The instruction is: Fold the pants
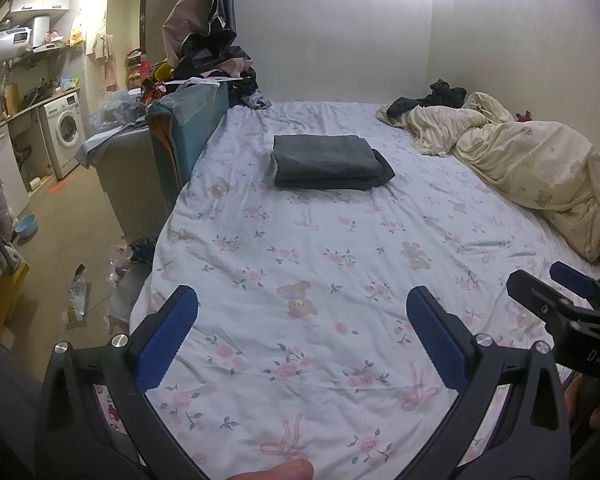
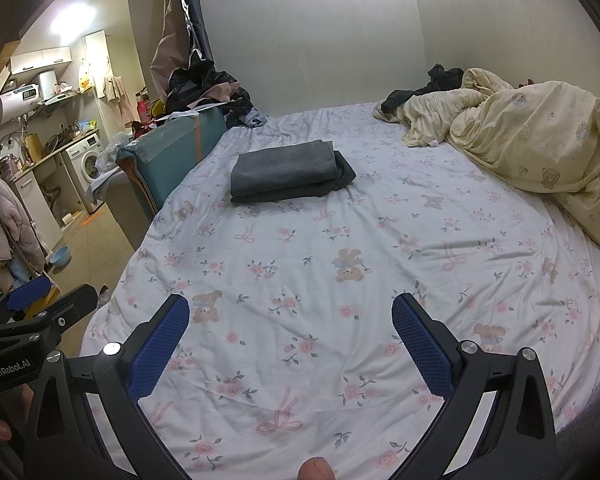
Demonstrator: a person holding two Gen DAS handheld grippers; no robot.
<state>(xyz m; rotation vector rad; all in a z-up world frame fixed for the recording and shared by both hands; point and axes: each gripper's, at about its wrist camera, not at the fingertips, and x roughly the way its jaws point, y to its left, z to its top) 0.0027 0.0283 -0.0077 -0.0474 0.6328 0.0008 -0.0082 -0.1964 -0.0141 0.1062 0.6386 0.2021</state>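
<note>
Pants (image 1: 327, 162): dark grey, folded into a neat flat rectangle of stacked layers, a darker edge poking out on the right side. Lying on the far half of the bed (image 1: 300, 264), toward its left edge, flat on the floral sheet with bears and ribbons. Well apart from the rumpled cream quilt (image 1: 532, 164) heaped along the right side. Nearer the camera, left gripper (image 1: 302, 334) above the bare sheet, blue pads spread wide, gripping nothing. Right gripper (image 2: 290, 338) just beside it, likewise spread wide and holding nothing. Washing machine (image 2: 85, 162) off past the bed's left side.
</note>
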